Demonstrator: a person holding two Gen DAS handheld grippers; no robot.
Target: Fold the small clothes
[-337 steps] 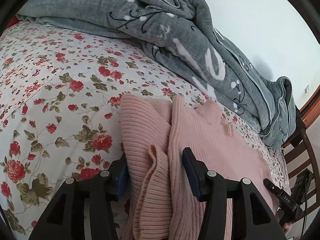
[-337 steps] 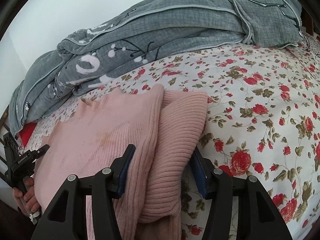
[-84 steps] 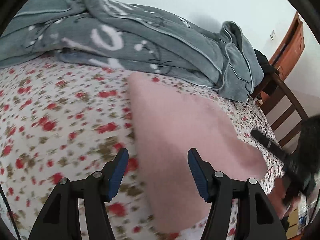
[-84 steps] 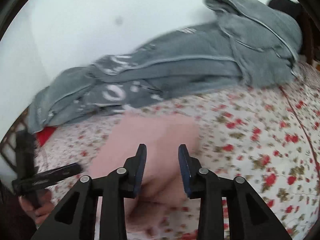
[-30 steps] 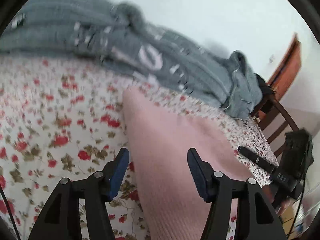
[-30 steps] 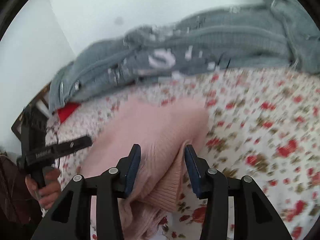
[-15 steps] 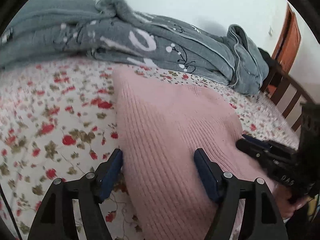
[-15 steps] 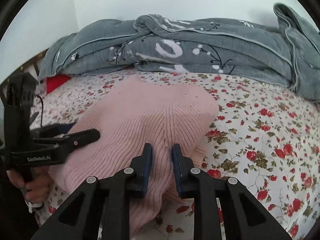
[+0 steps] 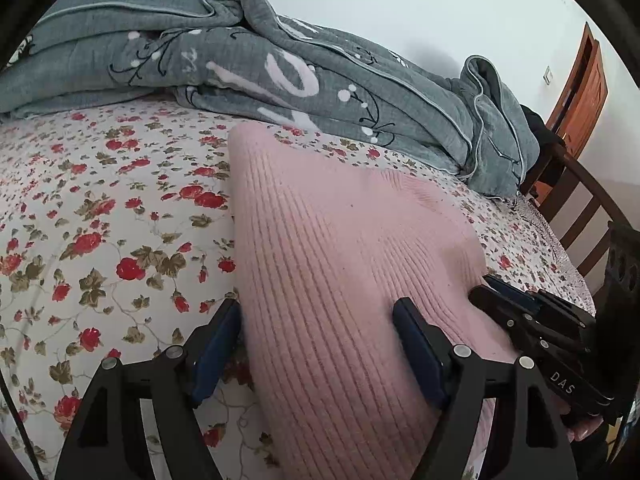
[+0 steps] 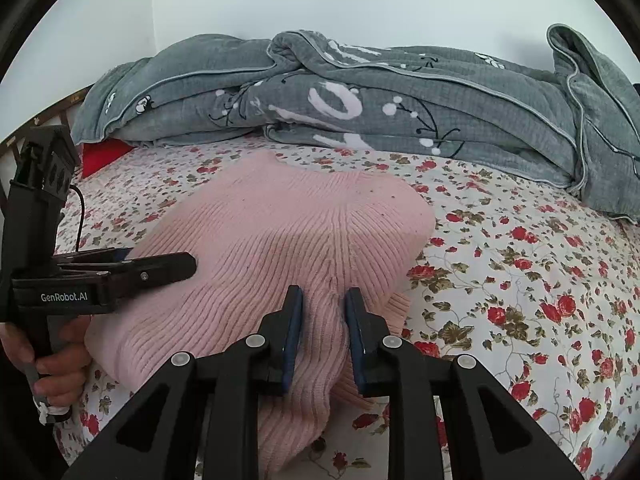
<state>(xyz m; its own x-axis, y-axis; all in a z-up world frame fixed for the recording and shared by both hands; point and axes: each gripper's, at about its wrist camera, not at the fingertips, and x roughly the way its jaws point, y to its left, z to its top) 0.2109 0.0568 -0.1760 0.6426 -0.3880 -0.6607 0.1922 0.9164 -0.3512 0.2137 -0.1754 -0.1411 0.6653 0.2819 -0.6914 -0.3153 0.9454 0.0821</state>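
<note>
A pink ribbed knit sweater (image 9: pixel 332 264) lies folded into a compact bundle on the floral bedsheet (image 9: pixel 100 208). My left gripper (image 9: pixel 320 344) is open, its fingers straddling the near left edge of the bundle. My right gripper (image 10: pixel 323 320) has its jaws closed on a raised pinch of the pink knit (image 10: pixel 280 240) at the near right edge. The left gripper also shows in the right wrist view (image 10: pixel 172 266), resting on the bundle's left side. The right gripper shows in the left wrist view (image 9: pixel 516 312).
A rumpled grey quilt (image 10: pixel 360 104) lies along the wall behind the sweater. A dark wooden bed frame (image 9: pixel 576 196) and an orange-brown door (image 9: pixel 584 88) are at the right. A red item (image 10: pixel 104 156) peeks out at the far left.
Both grippers have come down onto the near edge of the folded bundle. My right jaws have narrowed onto a pinch of the knit. The left jaws stay wide.
</note>
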